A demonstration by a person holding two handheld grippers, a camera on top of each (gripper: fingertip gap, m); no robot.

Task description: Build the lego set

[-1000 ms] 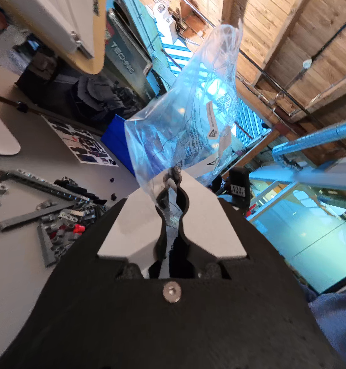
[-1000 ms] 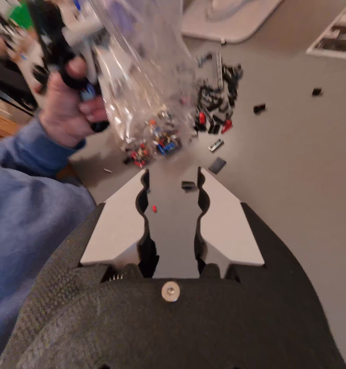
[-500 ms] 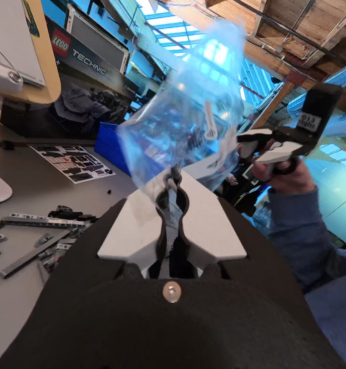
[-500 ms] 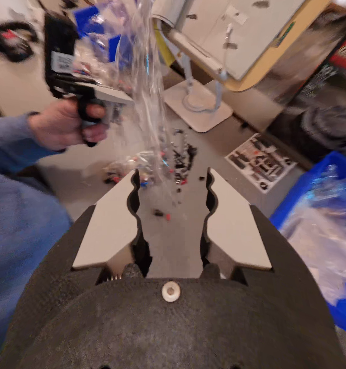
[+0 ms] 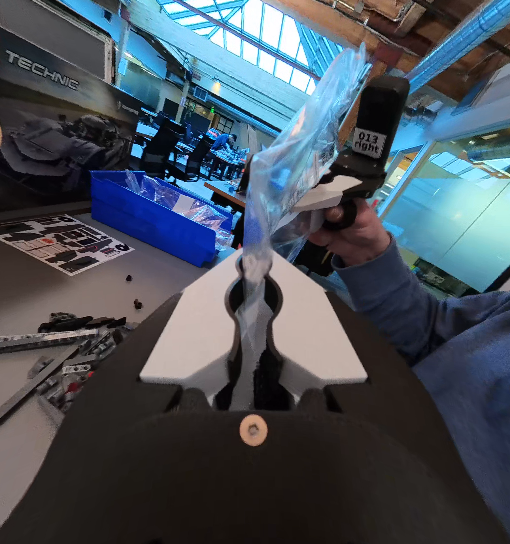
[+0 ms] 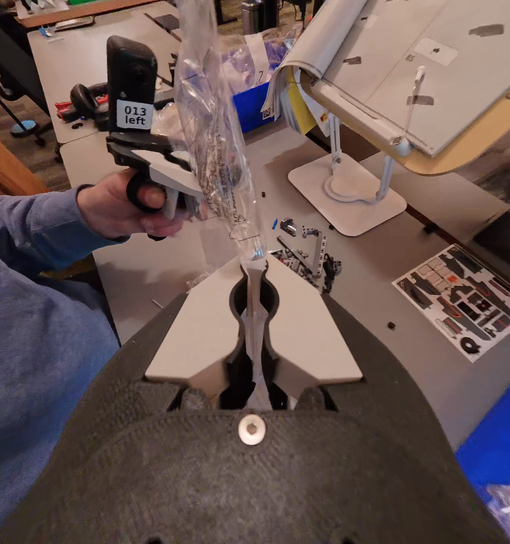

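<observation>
A clear plastic bag [image 5: 301,164] is held in the air between both grippers. My left gripper [image 5: 253,262] is shut on one end of it. My right gripper [image 6: 253,265] is shut on the other end, and the bag [image 6: 215,147] stands up from its tips. Each view shows the other gripper farther off, held by a hand: the right one [image 5: 304,206] and the left one [image 6: 199,188]. Loose grey, black and red lego pieces [image 6: 309,259] lie on the grey table below, also in the left wrist view [image 5: 71,347].
A sticker sheet [image 6: 465,300] lies on the table's right side. An instruction book [image 6: 409,73] rests on a white stand [image 6: 348,191] behind the pieces. A blue bin [image 5: 147,217] holds empty bags. The dark lego box [image 5: 42,103] stands at the back. About 9 cm separates my left fingertips from my right.
My right gripper was open and away from the bag; it has swung up and shut on the bag. My left gripper has tilted down from the ceiling, still holding the bag.
</observation>
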